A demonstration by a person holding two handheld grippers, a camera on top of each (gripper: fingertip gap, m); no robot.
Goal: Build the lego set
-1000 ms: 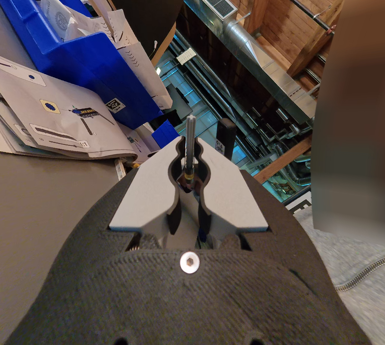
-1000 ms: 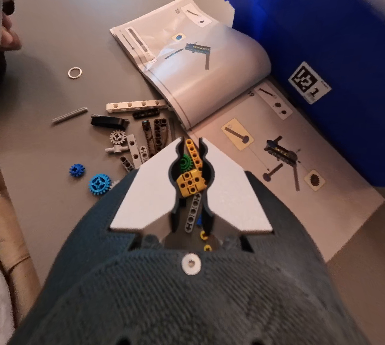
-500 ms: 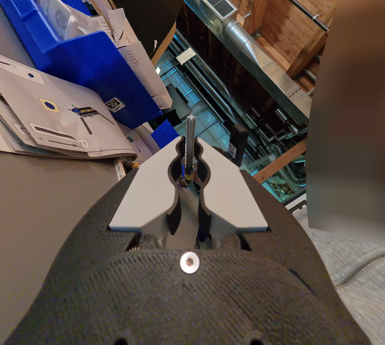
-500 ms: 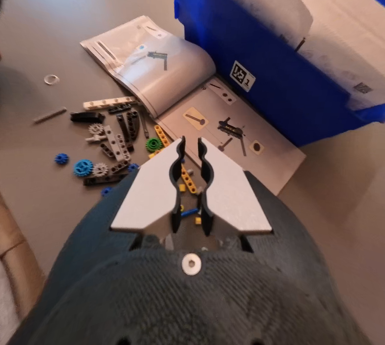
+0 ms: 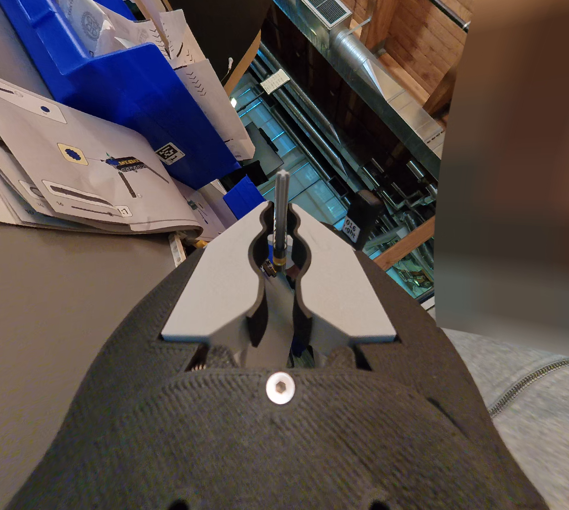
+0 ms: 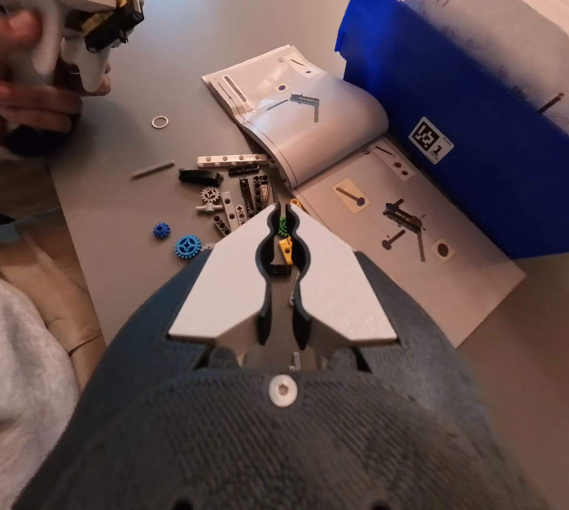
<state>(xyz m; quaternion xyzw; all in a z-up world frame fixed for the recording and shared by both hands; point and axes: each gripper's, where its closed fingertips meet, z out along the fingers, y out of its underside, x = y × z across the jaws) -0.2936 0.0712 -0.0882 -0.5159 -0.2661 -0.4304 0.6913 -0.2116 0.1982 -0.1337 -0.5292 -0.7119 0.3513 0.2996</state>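
The left gripper (image 5: pixel 280 218) was clenched on the half-built assembly (image 6: pixel 118 13), its grey axle (image 5: pixel 281 203) sticking forward. The right gripper (image 6: pixel 283 212) hovered nearly closed, apparently empty, above the loose pieces (image 6: pixel 237 196). Next it should probably spread and pick a part.

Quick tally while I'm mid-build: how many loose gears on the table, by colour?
Blue: 2, small blue gear and larger blue gear.
Grey: 2, grey gear and a pale gear mostly hidden by the right gripper.
Green: 1, green gear.
Total: 5.
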